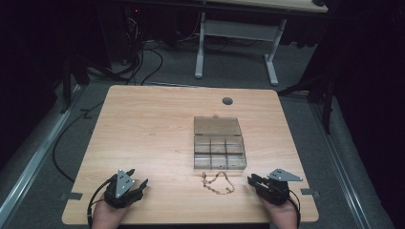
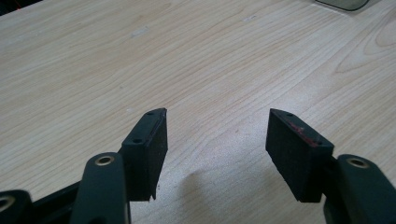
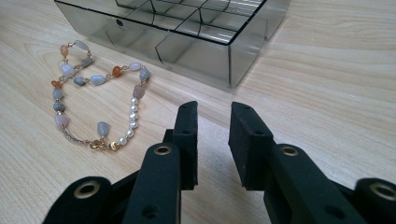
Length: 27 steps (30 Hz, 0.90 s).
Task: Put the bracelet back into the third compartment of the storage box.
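Both grippers rest at the near table (image 1: 143,124) edge, in front of the compartment box (image 1: 219,151): the left gripper (image 1: 139,183), well off to the box's left, has its jaws spread wide over bare wood, and the right gripper (image 1: 251,180), near the box's front right corner, has its jaws parted by a narrow gap, gripping nothing. One beaded bracelet (image 3: 95,100) lies loose just in front of the box, between the two grippers and closer to the right one. One box sits with its lid open, six compartments showing, all seemingly empty. Nothing looks done yet; picking up the bracelet and placing it in a compartment likely remain.
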Tool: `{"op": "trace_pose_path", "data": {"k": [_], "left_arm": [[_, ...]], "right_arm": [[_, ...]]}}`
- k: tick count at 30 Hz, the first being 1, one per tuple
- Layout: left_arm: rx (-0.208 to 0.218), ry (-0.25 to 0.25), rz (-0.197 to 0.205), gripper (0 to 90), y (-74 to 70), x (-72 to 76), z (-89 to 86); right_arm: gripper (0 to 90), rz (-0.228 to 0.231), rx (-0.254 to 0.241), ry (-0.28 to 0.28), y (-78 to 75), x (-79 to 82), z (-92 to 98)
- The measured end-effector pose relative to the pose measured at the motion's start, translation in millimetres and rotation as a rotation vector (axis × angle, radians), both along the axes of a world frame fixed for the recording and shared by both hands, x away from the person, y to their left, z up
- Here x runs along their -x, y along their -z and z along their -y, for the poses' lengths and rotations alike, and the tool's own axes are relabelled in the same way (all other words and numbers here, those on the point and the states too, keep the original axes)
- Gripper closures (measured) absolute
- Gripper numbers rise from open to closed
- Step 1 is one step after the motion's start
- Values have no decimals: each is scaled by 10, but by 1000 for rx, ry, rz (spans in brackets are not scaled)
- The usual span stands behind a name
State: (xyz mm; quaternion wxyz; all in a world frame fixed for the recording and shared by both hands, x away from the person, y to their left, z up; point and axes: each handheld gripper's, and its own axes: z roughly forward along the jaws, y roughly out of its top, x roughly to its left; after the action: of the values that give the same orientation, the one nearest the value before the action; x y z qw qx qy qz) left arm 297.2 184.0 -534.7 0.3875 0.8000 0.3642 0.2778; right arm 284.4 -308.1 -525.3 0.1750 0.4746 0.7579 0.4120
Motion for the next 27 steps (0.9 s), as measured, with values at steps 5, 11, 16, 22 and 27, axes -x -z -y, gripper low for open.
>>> {"op": "trace_pose_path", "data": {"k": [5, 11, 16, 22, 27], "left_arm": [[2, 3, 3, 393, -1, 3, -4], [1, 2, 2, 393, -1, 3, -1], [-7, -1, 3, 394, 0, 3, 5], [-1, 6, 4, 393, -1, 4, 0], [1, 9, 7, 393, -1, 8, -1]], "right_arm": [[730, -3, 2, 2, 6, -3, -3], [790, 2, 17, -19, -12, 0, -78], [899, 24, 15, -119, -104, -13, -326], [898, 14, 70, -252, -130, -202, -840], [898, -13, 126, -293, -53, -403, -1160]]}}
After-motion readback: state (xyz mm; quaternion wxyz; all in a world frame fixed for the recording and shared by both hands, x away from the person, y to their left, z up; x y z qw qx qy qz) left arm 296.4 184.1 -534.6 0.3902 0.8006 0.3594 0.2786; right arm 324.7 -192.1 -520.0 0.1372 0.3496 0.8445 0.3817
